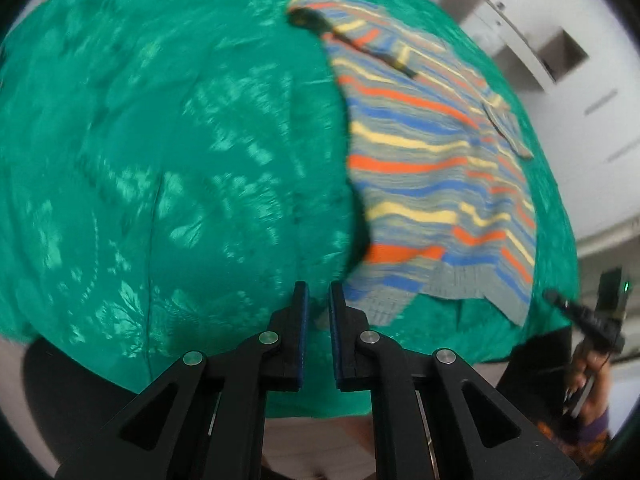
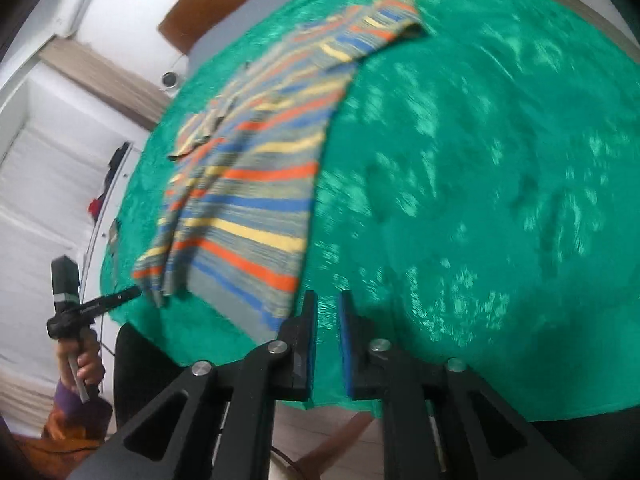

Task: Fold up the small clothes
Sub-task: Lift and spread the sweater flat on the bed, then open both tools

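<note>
- A striped sweater (image 1: 436, 168) – orange, blue and yellow bands on grey – lies spread on a green patterned cloth (image 1: 180, 160) covering a table.
- The left gripper (image 1: 319, 300) hangs above the cloth just beside the sweater's hem, jaws nearly together and pinching nothing.
- The right gripper (image 2: 328, 306) hovers by the hem's other corner, jaws slightly parted – nothing between them.

Both views motion-blurred; green cloth (image 1: 160, 160) pattern smeared; striped shirt (image 2: 248, 200) folded, underside hidden.
</note>
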Demonstrator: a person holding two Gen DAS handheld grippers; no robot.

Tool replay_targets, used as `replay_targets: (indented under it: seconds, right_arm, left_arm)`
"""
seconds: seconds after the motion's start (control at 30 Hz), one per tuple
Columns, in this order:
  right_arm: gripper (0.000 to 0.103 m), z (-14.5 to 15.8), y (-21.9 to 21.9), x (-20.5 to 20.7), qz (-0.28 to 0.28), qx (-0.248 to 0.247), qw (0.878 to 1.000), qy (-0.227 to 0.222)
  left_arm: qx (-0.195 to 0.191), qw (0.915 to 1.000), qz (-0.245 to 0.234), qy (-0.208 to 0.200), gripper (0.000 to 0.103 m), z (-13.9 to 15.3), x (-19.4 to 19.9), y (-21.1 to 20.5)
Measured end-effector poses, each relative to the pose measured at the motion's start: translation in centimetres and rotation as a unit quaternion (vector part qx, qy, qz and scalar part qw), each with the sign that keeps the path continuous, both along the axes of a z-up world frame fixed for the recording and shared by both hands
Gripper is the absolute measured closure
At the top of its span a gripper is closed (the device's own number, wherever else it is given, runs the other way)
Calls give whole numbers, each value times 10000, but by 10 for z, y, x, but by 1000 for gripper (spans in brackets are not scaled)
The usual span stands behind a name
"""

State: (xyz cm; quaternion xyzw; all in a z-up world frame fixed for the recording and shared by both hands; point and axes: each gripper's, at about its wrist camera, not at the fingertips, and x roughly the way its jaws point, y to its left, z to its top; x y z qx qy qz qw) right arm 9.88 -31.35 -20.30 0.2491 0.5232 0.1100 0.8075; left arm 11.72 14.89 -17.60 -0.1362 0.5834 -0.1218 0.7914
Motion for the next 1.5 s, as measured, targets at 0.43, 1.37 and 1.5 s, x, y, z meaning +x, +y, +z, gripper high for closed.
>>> replay_targets:
  seconds: [0.43, 1.37, 1.5]
  right_arm:
    - [97, -26, 56, 11, 744, 709, 9947, 36]
    - [98, -26, -5, -16, 229, -950, 9917, 832]
    - [98, -32, 3, -11, 272, -1074, 9898, 896]
  left_arm:
    - [-766, 9948, -314, -598, 28, 5, -3, -41]
    - [645, 9961, -540, 279, 100, -39, -8, -36]
    - [1027, 9930, -578, 39, 99, -48, -11, -48]
